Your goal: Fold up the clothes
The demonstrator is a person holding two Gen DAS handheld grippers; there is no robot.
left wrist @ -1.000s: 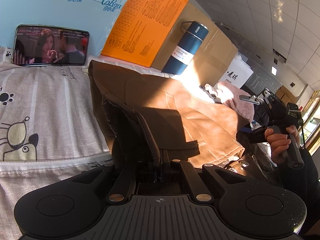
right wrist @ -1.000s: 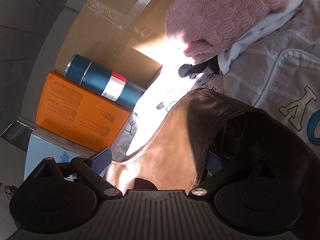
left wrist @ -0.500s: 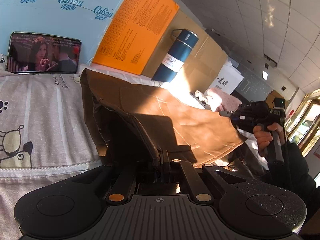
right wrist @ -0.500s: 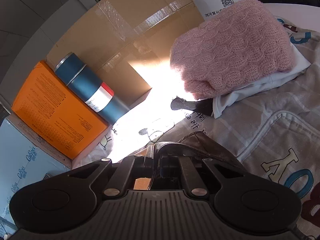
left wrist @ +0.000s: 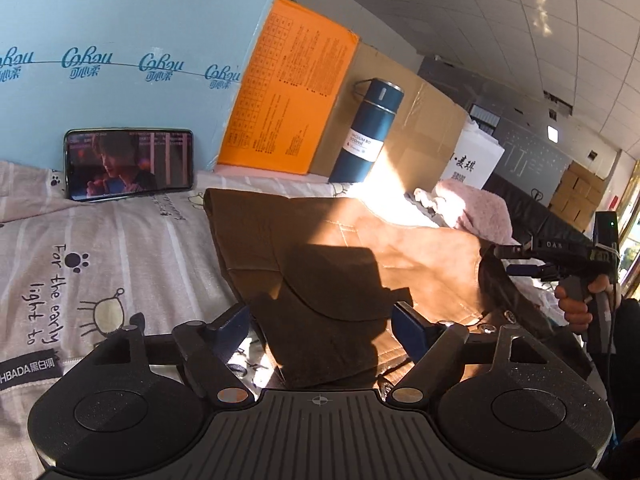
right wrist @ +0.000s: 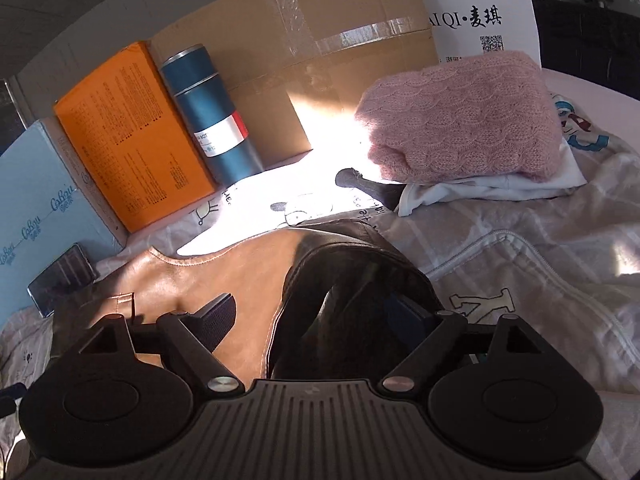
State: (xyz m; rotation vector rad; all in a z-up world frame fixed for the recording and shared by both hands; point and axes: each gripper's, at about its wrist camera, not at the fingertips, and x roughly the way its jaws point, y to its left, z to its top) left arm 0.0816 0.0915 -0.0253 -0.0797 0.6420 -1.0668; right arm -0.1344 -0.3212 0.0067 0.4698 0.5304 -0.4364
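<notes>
Leather jacket (left wrist: 360, 248), smooth tan, lies creased beside nubbly pink knit (right wrist: 460, 120).

Both grippers' fingers (left wrist: 412, 330) apparently opening

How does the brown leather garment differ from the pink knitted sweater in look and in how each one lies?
The brown leather garment is smooth and shiny; the pink knitted sweater is fuzzy with a cable pattern. The garment lies spread wide, only partly folded, directly on the printed bedsheet; the sweater is folded compactly. The sweater rests on top of a white garment; nothing lies under the leather one but the sheet. Both lie on the same sheet.
</notes>
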